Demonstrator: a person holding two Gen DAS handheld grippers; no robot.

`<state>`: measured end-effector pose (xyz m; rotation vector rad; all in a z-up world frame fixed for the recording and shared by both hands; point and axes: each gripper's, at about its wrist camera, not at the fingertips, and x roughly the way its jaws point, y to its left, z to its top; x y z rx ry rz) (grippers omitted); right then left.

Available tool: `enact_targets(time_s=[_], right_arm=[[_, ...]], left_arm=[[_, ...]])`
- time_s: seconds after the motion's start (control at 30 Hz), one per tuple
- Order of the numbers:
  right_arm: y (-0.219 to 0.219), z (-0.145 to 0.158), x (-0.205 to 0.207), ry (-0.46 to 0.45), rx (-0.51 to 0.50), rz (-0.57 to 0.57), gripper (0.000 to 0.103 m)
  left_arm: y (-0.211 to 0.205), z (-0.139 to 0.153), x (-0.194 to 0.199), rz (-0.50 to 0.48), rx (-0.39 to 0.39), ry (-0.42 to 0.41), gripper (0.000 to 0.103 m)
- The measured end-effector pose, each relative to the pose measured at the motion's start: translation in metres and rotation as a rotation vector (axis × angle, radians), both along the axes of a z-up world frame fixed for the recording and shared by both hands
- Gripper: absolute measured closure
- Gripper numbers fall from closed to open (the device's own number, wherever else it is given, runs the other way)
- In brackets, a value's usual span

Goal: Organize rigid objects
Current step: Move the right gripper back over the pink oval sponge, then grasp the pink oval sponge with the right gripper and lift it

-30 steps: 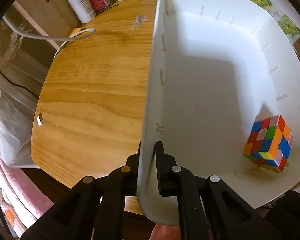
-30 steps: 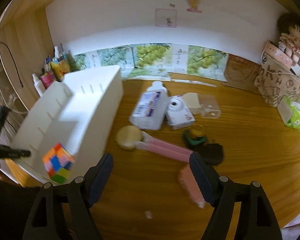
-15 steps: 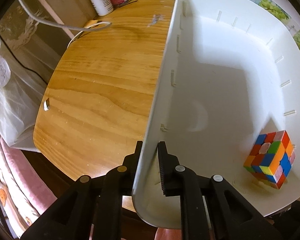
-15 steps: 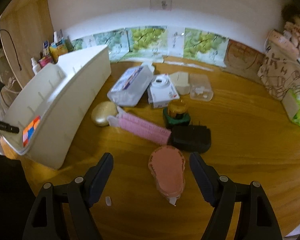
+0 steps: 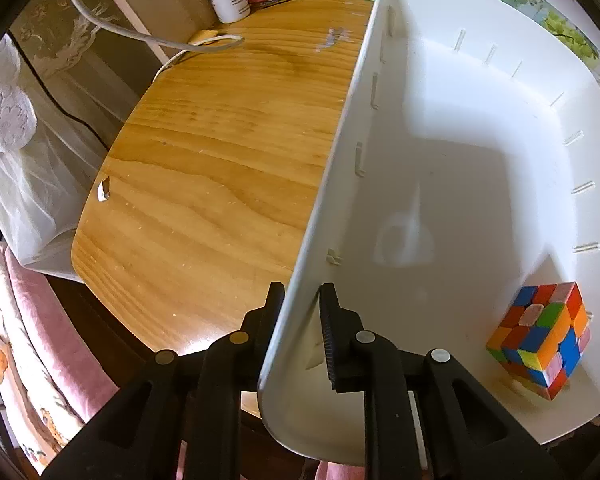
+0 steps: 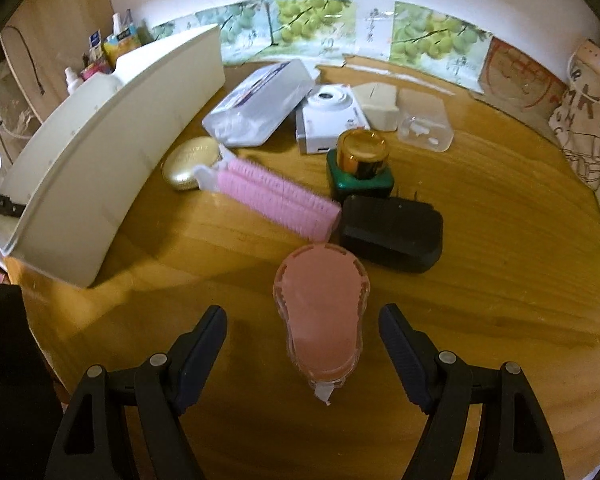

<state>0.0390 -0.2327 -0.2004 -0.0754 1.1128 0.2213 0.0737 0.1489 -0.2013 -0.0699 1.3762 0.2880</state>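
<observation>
Left gripper (image 5: 300,300): I clamped the bin (image 5: 460,184) wall, steadying it.
Right gripper (image 6: 302,332): jaws apart, straddling the pink dispenser (image 6: 320,320) right of bin, for pickup.
Cube (image 5: 540,336): inside bin.

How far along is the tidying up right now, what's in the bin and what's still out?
Done: only the puzzle cube sits in the white bin. In hand: the left claw clamps the bin's wall, and the open right claw straddles the pink tape dispenser, not yet gripped. Left on the table: pink roller, black adapter, gold case, gold-capped jar, white camera, clear boxes.
</observation>
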Motion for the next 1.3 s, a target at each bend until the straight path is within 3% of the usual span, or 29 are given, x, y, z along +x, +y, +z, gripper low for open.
enact_targets(time_s=[0.3,0.5,0.83,1.3], right_arm=[[-0.001,-0.002,0.003,0.004,-0.001,0.083,0.036],[-0.007,0.0,0.005,-0.004,-0.002,0.096,0.056],[-0.005,0.0,0.006,0.005,-0.004,0.087,0.057],[0.019,0.02,0.003,-0.015,-0.006,0.026,0.057]], left_arm=[[0.0,0.001,-0.001,0.03,0.015,-0.01,0.082],[0.0,0.001,-0.002,0.038,0.02,-0.018,0.081],[0.0,-0.001,-0.003,0.023,0.018,-0.015,0.082],[0.008,-0.011,0.002,-0.026,-0.056,0.044,0.09]])
